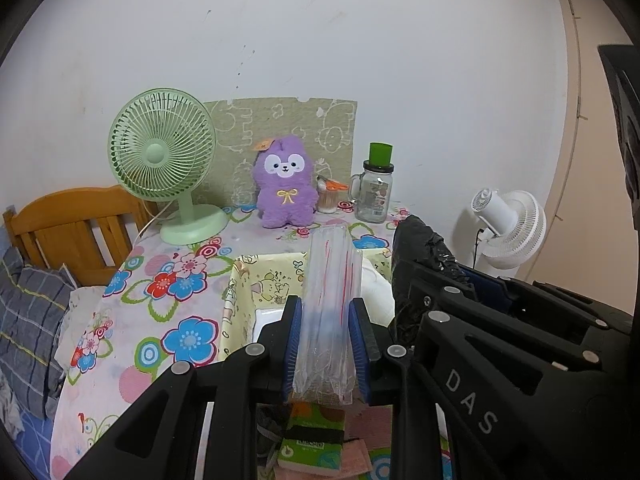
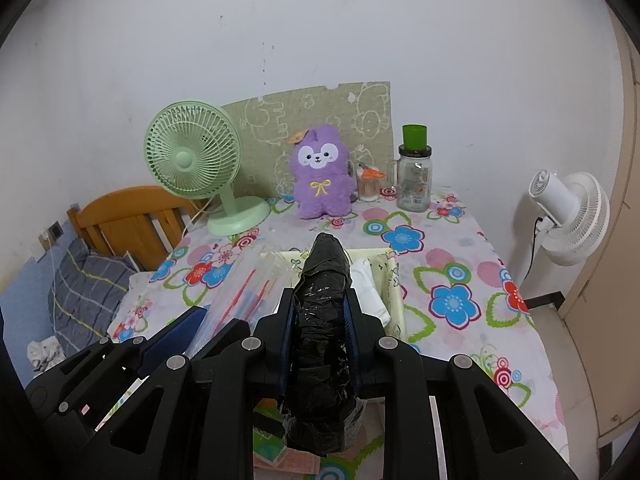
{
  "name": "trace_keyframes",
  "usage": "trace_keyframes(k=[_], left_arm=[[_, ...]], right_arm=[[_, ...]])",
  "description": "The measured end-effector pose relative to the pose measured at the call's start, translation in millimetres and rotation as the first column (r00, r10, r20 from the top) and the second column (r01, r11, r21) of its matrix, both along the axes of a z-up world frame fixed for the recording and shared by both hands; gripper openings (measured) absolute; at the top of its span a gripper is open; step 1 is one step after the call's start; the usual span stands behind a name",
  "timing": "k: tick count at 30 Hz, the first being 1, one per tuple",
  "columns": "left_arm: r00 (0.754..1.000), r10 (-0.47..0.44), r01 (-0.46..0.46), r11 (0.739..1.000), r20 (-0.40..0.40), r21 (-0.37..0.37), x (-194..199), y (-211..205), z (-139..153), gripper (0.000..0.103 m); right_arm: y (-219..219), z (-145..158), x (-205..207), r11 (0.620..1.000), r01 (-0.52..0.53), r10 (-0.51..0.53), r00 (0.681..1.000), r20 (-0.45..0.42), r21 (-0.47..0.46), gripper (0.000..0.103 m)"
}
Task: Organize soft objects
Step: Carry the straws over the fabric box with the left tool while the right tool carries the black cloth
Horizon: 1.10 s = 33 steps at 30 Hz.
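Note:
My left gripper (image 1: 325,334) is shut on a clear plastic bag roll (image 1: 330,300) with red lines, held above a pale yellow cartoon-print fabric box (image 1: 240,304). My right gripper (image 2: 318,320) is shut on a black plastic bag bundle (image 2: 322,320), held over the same box (image 2: 394,280). The black bundle (image 1: 420,252) and right gripper show at the right of the left wrist view. The clear roll (image 2: 244,292) shows at the left of the right wrist view. White soft items (image 2: 370,288) lie inside the box. A purple plush toy (image 1: 284,186) sits upright at the table's back.
The table has a floral cloth (image 1: 172,280). A green desk fan (image 1: 164,160), a glass jar with a green cup (image 1: 374,188) and a small container (image 1: 330,198) stand at the back. A green tissue pack (image 1: 312,440) lies near the front. A white fan (image 2: 568,216) stands right; a wooden bed frame (image 1: 68,232) stands left.

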<state>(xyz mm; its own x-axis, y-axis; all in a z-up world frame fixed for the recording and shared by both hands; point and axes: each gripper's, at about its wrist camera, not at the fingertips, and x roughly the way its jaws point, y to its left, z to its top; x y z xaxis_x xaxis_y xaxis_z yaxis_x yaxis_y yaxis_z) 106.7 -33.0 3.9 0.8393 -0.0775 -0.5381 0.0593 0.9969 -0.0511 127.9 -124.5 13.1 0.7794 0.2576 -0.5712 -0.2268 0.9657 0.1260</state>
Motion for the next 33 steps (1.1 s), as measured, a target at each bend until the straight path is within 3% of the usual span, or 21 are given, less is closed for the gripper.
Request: trace_keyframes(k=[33], left_arm=[[0.994, 0.08, -0.08, 0.997, -0.073, 0.002, 69, 27, -26, 0.024]], right_arm=[[24, -27, 75, 0.998, -0.062, 0.061, 0.995, -0.082, -0.01, 0.025]])
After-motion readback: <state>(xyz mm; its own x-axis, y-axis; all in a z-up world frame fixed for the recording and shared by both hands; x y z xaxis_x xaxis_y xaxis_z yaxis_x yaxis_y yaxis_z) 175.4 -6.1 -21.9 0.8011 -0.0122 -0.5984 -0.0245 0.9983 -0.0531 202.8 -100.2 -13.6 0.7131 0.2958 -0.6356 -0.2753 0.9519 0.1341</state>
